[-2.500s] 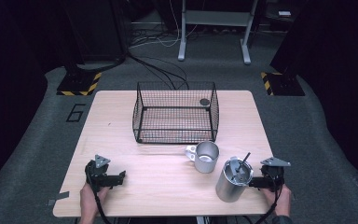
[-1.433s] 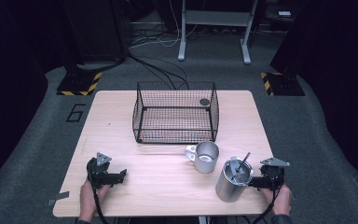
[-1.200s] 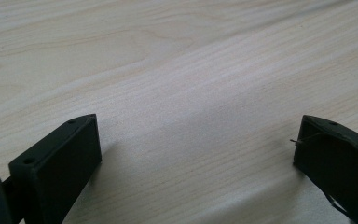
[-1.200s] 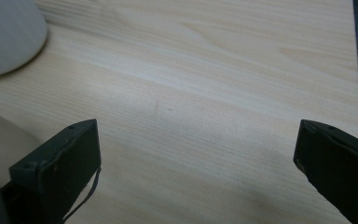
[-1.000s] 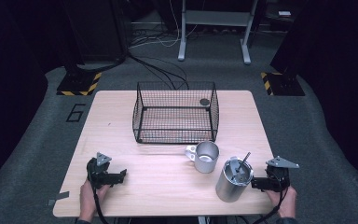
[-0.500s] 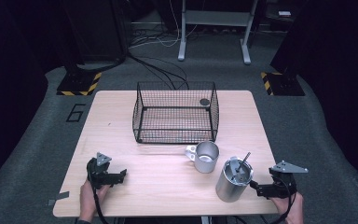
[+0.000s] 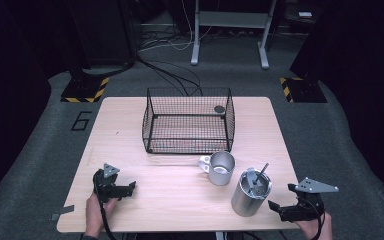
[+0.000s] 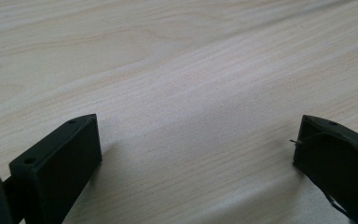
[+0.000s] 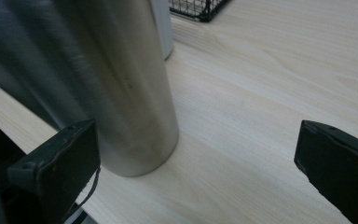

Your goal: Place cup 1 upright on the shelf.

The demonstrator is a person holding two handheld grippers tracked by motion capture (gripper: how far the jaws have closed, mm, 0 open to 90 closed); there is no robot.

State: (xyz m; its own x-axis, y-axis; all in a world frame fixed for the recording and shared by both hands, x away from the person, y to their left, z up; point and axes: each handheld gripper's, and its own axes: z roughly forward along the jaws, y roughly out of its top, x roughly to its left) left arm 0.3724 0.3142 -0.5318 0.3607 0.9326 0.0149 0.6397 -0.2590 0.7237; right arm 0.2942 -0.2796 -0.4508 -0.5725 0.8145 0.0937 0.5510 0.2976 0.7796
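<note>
So the left gripper (image 7: pixel 125 189) rests on the worktop (image 7: pixel 180 190), jaws wide and empty. Over at the front right edge, the steel canister (image 7: pixel 250 195) stands just left of the right gripper (image 7: pixel 278 207), also gaping. Looks like pre-grasp; next it needs squaring up around the canister.

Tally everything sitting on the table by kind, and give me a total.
Wire basket: 1
Small dark round object inside the basket: 1
Metal mug: 1
Steel cylinder container holding utensils: 1
Handheld grippers: 2, left gripper and right gripper
Total: 6
</note>
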